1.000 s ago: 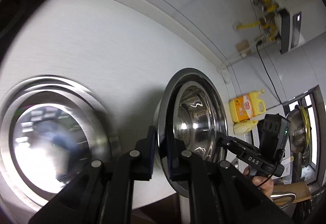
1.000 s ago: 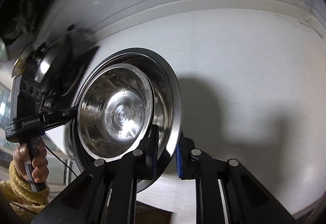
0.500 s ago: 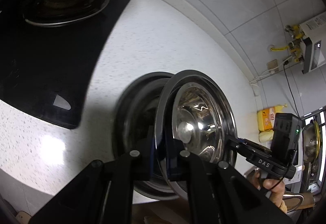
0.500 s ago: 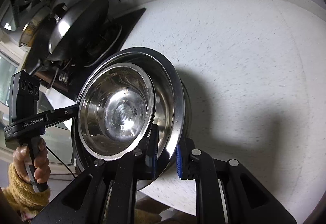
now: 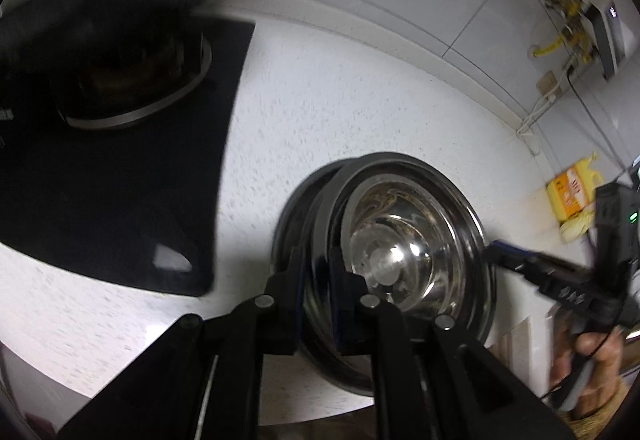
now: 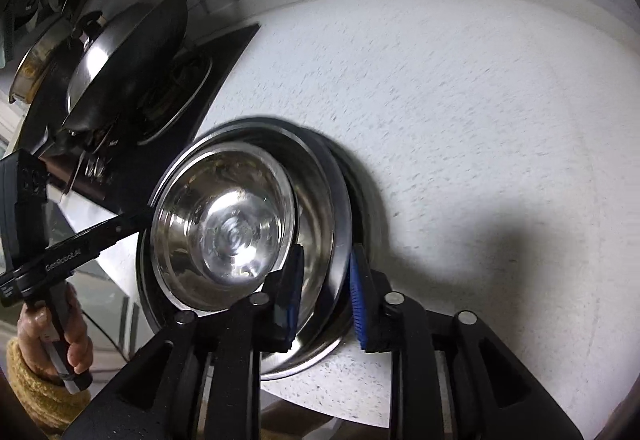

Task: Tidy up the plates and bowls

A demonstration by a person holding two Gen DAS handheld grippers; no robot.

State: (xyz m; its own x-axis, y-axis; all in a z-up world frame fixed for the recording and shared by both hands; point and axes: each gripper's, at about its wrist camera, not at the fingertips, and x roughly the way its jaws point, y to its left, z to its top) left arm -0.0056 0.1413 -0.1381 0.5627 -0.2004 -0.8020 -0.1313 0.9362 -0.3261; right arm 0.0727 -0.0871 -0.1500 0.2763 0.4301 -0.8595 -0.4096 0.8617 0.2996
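- Steel bowls (image 5: 404,256) (image 6: 240,228): a small one sits nested inside a wider one, and both are carried as a set, tilted on edge just above a third dark-rimmed bowl (image 5: 298,207) that lies on the white speckled desk (image 6: 460,111).
- Left gripper (image 5: 318,294): pinched narrow on the near rim of the wide bowl, one finger inside, one outside.
- Right gripper (image 6: 325,294): its blue pads straddle the opposite rim; the gap looks a little looser (the outer pad may not be touching, hard to tell).
- Step in hand, as I judge it: lowering the nested pair into the bowl on the desk to make one stack.
- Next move calls for levelling the pair, centring it over the lower bowl, then letting both rims go together so nothing clatters or slides.
- Around it: the black stove top (image 5: 120,175) with a wok (image 6: 132,51) lies just beside the stack; a yellow bottle (image 5: 572,191) stands by the wall, well apart.
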